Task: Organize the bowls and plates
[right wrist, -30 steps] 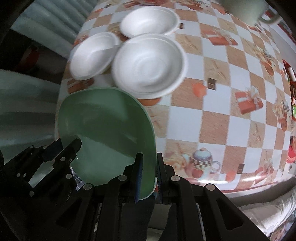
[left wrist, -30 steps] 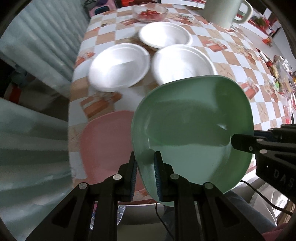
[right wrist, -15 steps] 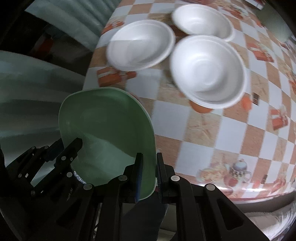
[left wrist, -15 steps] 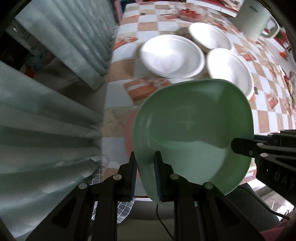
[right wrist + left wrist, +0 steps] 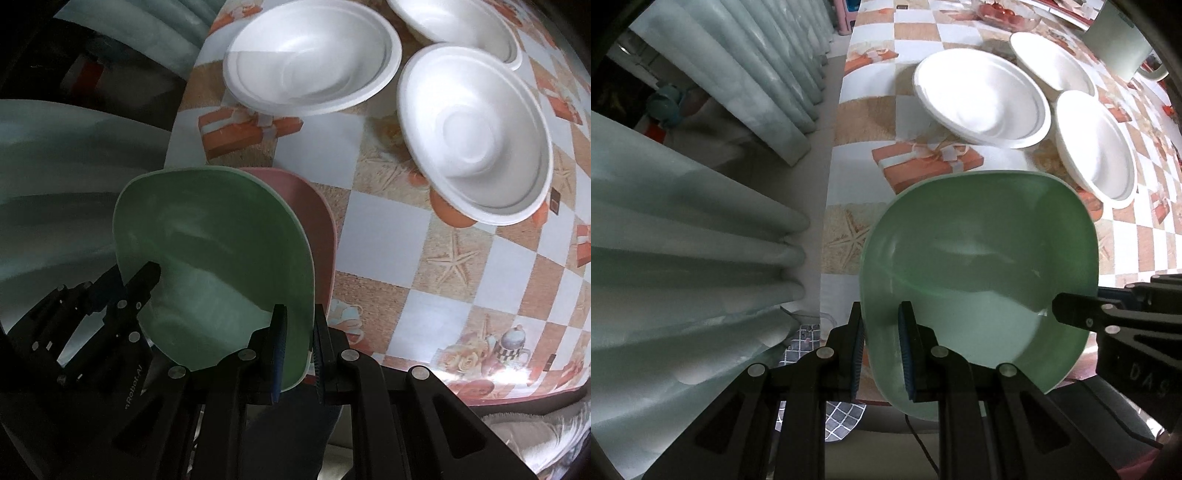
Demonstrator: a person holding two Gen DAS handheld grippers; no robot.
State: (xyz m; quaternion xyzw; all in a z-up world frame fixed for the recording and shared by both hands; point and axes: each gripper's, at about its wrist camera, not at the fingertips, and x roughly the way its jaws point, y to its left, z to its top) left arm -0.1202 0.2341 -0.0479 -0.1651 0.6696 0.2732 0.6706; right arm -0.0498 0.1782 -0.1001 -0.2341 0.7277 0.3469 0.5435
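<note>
Both grippers hold one green plate [image 5: 979,266] by opposite rims. My left gripper [image 5: 881,354] is shut on its near-left rim; my right gripper [image 5: 297,350] is shut on its right rim [image 5: 221,258]. The green plate hangs over a pink plate [image 5: 317,221] at the table's near-left corner, which shows only in the right wrist view. Three white bowls [image 5: 982,99] [image 5: 1095,147] [image 5: 1052,59] stand further back on the checked tablecloth [image 5: 864,173].
A pale curtain [image 5: 701,221] hangs just left of the table edge. A glass dish of red food [image 5: 1004,14] and a large pale mug [image 5: 1123,48] stand at the far end. The table's near edge [image 5: 480,380] is close under the grippers.
Both grippers have carried the green plate leftward, toward the table's left edge. It now covers the pink plate in the left wrist view.
</note>
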